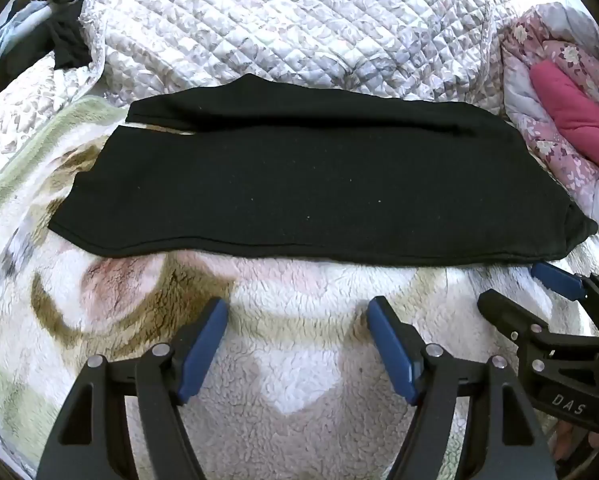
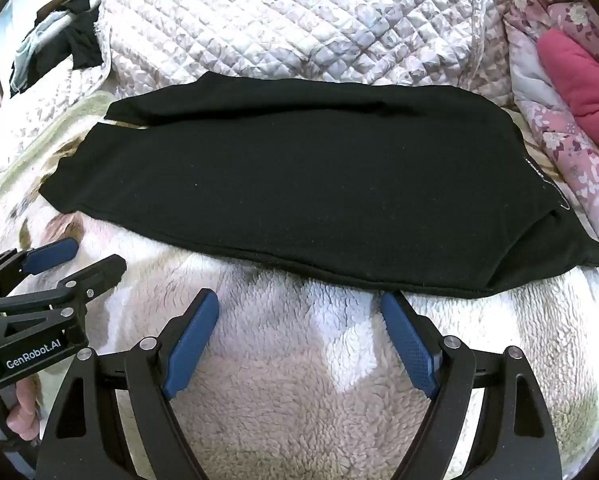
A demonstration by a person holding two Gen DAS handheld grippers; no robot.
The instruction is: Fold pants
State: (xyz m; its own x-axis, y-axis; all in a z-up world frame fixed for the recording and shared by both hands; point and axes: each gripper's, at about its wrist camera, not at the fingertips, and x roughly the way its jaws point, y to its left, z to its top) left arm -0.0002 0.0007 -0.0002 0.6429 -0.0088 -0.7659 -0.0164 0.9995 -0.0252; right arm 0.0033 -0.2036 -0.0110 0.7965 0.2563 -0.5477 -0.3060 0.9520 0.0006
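pants: black pants [image 1: 311, 184] lay flat, folded lengthwise into a long band across the fleece blanket [image 1: 299, 360], one layer on the other; far layer's end peeked out past the top one at the left. Same band in right wrist view [image 2: 299, 184], with a small pale line, maybe a label, near its right end.
left gripper: left gripper [image 1: 297, 320] was spread wide, blue pads [image 1: 203, 344] apart, nothing between them, over the fleece just short of the pants' near hem. Also seen at the left edge of the right wrist view [image 2: 95, 258], fingers apart; person's fingers showed below it.
right gripper: right gripper [image 2: 299, 312] was spread wide too, nothing held; its right pad [image 2: 409, 344] tip was right at the near hem, touching or not, couldn't tell. In the left view it [image 1: 515, 284] sat at the right, near the pants' right corner.
bedding: quilted cover [image 1: 299, 20] behind the pants, floral pink quilt [image 1: 539, 120] with a pink cushion [image 1: 571, 116] at right.
other clothes: dark and pale-blue garments [image 1: 55, 28] piled far left, well apart from the pants.
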